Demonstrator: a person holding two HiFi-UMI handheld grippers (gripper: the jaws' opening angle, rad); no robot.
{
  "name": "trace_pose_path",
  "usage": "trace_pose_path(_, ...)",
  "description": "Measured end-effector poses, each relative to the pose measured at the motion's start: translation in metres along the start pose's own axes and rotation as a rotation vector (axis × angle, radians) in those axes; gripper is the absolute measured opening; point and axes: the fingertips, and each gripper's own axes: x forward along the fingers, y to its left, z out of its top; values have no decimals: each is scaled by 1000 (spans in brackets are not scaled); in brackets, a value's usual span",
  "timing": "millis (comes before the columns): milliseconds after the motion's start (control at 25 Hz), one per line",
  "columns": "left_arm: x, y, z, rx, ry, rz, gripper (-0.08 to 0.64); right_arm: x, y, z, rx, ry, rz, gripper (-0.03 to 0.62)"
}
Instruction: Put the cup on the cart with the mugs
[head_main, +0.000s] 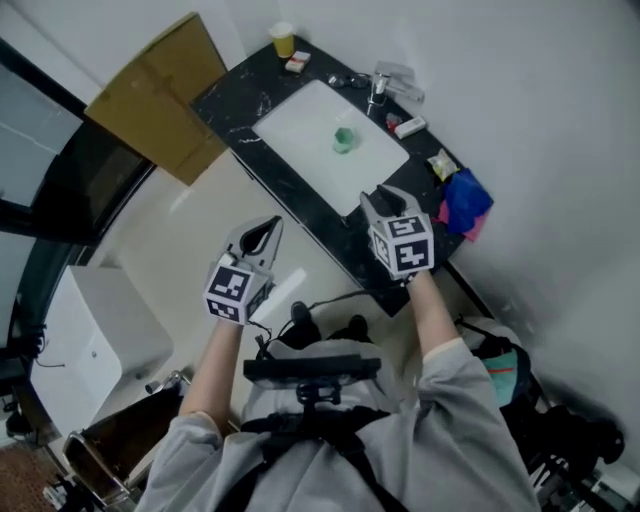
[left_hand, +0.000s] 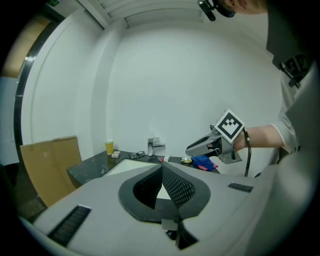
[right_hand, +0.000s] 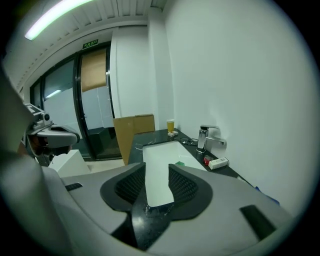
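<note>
A small green cup (head_main: 343, 139) stands in the white sink basin (head_main: 300, 125) set in a black marble counter (head_main: 225, 95). My right gripper (head_main: 375, 200) hovers over the counter's near edge, pointing at the basin, open with nothing between its pads. In the right gripper view the green cup (right_hand: 180, 163) shows just past the right pad. My left gripper (head_main: 268, 230) hangs over the floor left of the counter, its jaws shut and empty. A yellow paper cup (head_main: 282, 38) stands at the counter's far corner. No cart with mugs is in view.
A chrome faucet (head_main: 385, 82), glasses (head_main: 348, 79), small boxes and a blue cloth (head_main: 465, 198) lie along the wall side of the counter. A cardboard sheet (head_main: 160, 95) leans at the counter's far left end. A white cabinet (head_main: 95, 335) stands at lower left.
</note>
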Motion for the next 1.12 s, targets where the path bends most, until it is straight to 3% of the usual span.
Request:
trace_pose_path(200, 35, 31, 10, -5, 5, -56, 5, 64, -2, 16, -187, 104, 11, 285)
trace_pose_path(400, 79, 50, 2, -18, 33, -61, 5, 139, -26, 10, -324, 206, 57, 400)
trace_pose_path(520, 103, 61, 1, -39, 46, -41, 5, 192, -54, -2, -289, 283, 46, 435)
trace_pose_path(800, 156, 74, -16, -57, 92, -30, 5, 286, -90, -45, -56, 450, 52, 445)
trace_pose_path(1120, 194, 93, -32, -74, 120, -1, 5, 349, -121, -67, -51, 497, -37, 445)
